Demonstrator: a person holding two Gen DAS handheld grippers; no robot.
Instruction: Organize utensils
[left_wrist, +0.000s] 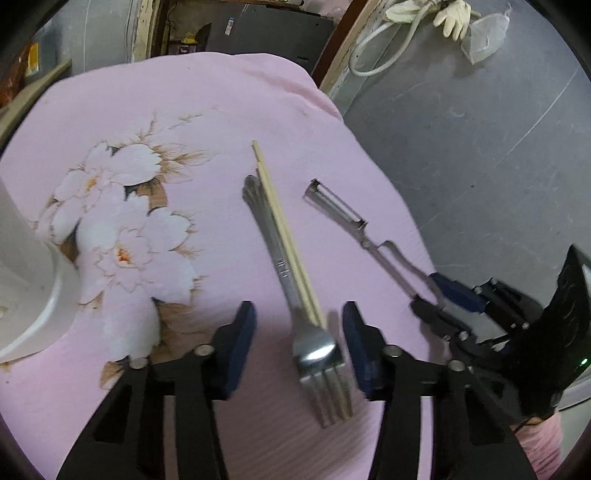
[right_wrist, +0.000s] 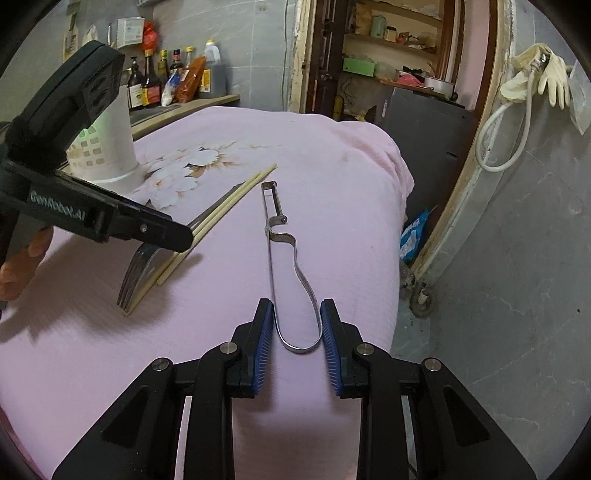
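Note:
On the pink flowered cloth (left_wrist: 207, 110) a steel fork (left_wrist: 318, 356) lies with a pair of wooden chopsticks (left_wrist: 284, 236) along its handle. My left gripper (left_wrist: 298, 314) straddles the fork's head; its blue pads stand apart from the metal, so it is open. To the right lies a steel peeler (left_wrist: 340, 210). My right gripper (right_wrist: 296, 306) is shut on the peeler (right_wrist: 275, 236), both pads against its looped handle, which rests on the cloth. The right gripper (left_wrist: 430, 291) also shows in the left wrist view. The left gripper (right_wrist: 181, 236) hangs over the fork (right_wrist: 142, 266) and chopsticks (right_wrist: 221, 210).
A white perforated utensil holder (right_wrist: 110, 147) stands on the cloth at the far left; its base (left_wrist: 22, 277) shows in the left wrist view. The cloth's edge (right_wrist: 399, 177) drops off on the right to a grey floor. Bottles (right_wrist: 147, 77) line a counter behind.

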